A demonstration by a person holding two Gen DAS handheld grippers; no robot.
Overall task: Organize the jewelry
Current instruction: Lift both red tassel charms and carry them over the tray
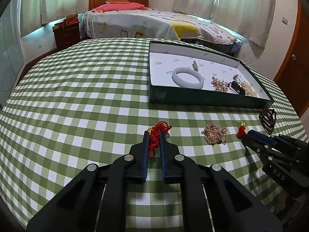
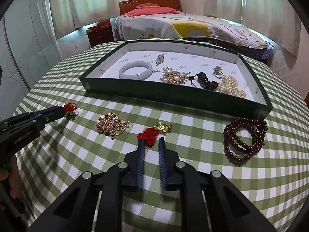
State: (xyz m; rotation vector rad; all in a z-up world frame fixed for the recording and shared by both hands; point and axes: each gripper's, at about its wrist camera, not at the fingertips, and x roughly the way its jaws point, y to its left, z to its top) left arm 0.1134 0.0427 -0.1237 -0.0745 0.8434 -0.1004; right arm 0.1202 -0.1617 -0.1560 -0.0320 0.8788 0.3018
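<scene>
The green tray [image 2: 173, 96] sits on the green-checked surface [image 1: 77, 96], and everything else is placed from it. Inside it lie a white bangle [image 2: 135, 70], a small brooch [image 2: 160, 59], a gold-and-pearl cluster [image 2: 173, 76], a dark bead charm [image 2: 205, 80], a ring [image 2: 218, 71] and a pearl strand [image 2: 232, 87].

In front of the tray's near wall, four pieces lie loose on the cloth: a red knotted cord [image 1: 157, 135] off its left corner, a gold chain heap [image 2: 112, 124], a red knot with a gold charm [image 2: 154, 133] and dark red prayer beads [image 2: 245, 137] just before its right corner.

The left hand-held gripper [image 1: 154, 135] is closed narrowly on the red knotted cord, which bunches between its blue pads. The right hand-held gripper [image 2: 151, 142] is spread partway; the red knot with a gold charm lies at its tips, touching the left one, not clamped. The gold chain heap lies between the two grippers.
</scene>
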